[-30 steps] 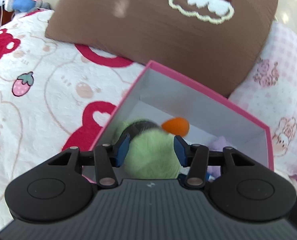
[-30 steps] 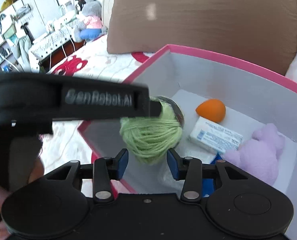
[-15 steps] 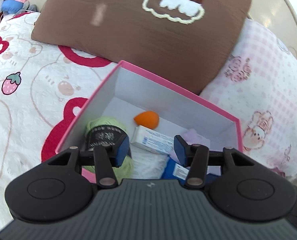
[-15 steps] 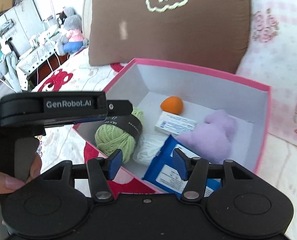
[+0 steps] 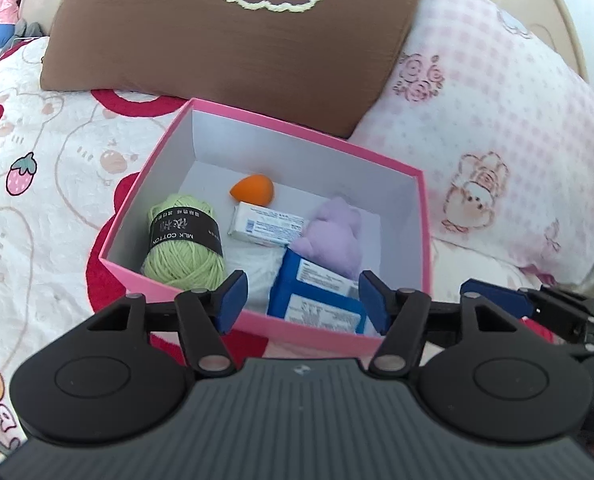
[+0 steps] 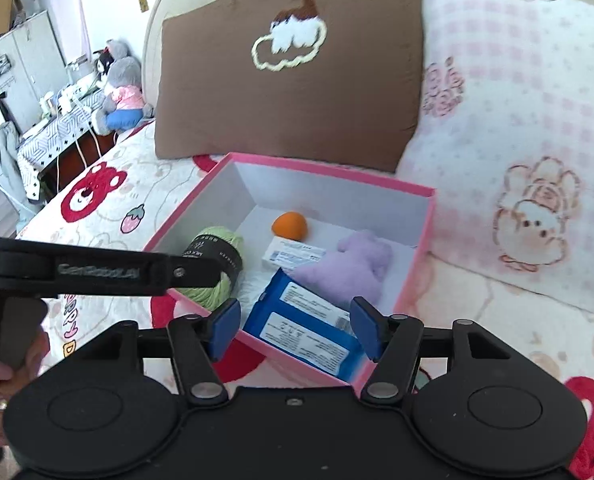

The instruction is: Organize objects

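Yarn point(image 5: 183, 240) lay in box point(image 5: 265, 324), left front corner: pale green ball, soft strands, black paper band w/ white print. Box pink outside, white inside, on fleecy printed blanket point(image 5: 49, 184). Also inside: orange egg-shaped sponge point(image 5: 252, 189), small white carton point(image 5: 267, 225), fuzzy lilac plush point(image 5: 337, 236), glossy blue pack point(image 5: 317, 300). Left gripper point(image 5: 301, 305) & right gripper point(image 6: 295, 328) both over box's near edge, jaws opening, nothing btwn them.

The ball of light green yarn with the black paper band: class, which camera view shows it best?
The left wrist view. There the ball of light green yarn lies unobstructed in the pink cardboard box, its band readable. In the right wrist view, the left gripper crosses in front, hiding part of it.
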